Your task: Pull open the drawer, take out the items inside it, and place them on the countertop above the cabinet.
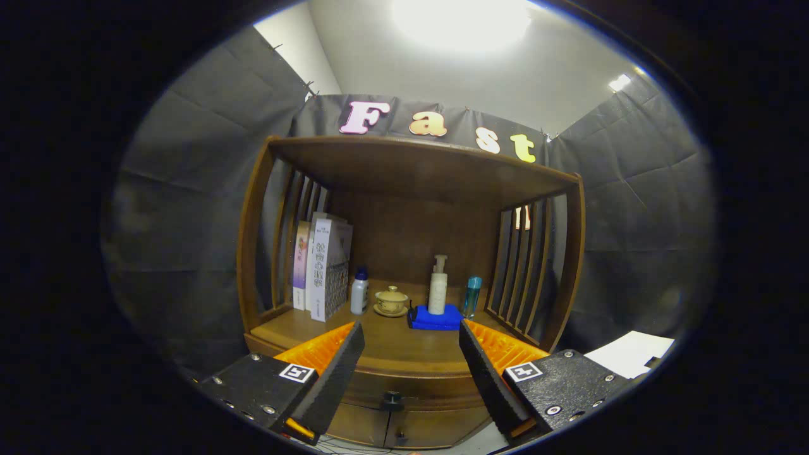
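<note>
Evidently drawer shut: gripper [411, 373] jaws wide apart, empty; small dark round knob [392, 398] on brown wooden drawer [414, 387] lower centre. Advise centring, closing squarely, pulling straight.

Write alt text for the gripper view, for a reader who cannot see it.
The open gripper faces a wooden cabinet, its closed drawer's knob between the fingers. On the countertop beyond stand boxes, a small white bottle, a lidded cup, a pump bottle on blue cloth, and a teal bottle.
</note>
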Demonstrator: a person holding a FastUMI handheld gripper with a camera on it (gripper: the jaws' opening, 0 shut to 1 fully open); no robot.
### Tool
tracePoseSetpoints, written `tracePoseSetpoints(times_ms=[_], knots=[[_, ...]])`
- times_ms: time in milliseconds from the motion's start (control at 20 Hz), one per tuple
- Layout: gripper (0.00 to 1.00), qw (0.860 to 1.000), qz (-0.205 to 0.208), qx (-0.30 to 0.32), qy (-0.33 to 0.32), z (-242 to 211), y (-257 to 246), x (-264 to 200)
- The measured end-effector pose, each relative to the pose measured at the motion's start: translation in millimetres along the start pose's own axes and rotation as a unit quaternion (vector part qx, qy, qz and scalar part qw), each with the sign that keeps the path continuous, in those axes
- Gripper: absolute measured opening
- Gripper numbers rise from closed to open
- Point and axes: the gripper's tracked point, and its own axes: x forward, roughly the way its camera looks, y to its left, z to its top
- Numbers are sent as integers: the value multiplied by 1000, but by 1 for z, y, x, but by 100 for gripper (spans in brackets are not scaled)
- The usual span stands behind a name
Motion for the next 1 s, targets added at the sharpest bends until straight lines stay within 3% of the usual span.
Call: tracePoseSetpoints(times_ms=[500,1000], knots=[[95,998,3,3,68,-108,25,50],[90,991,13,-8,131,-201,47,63]])
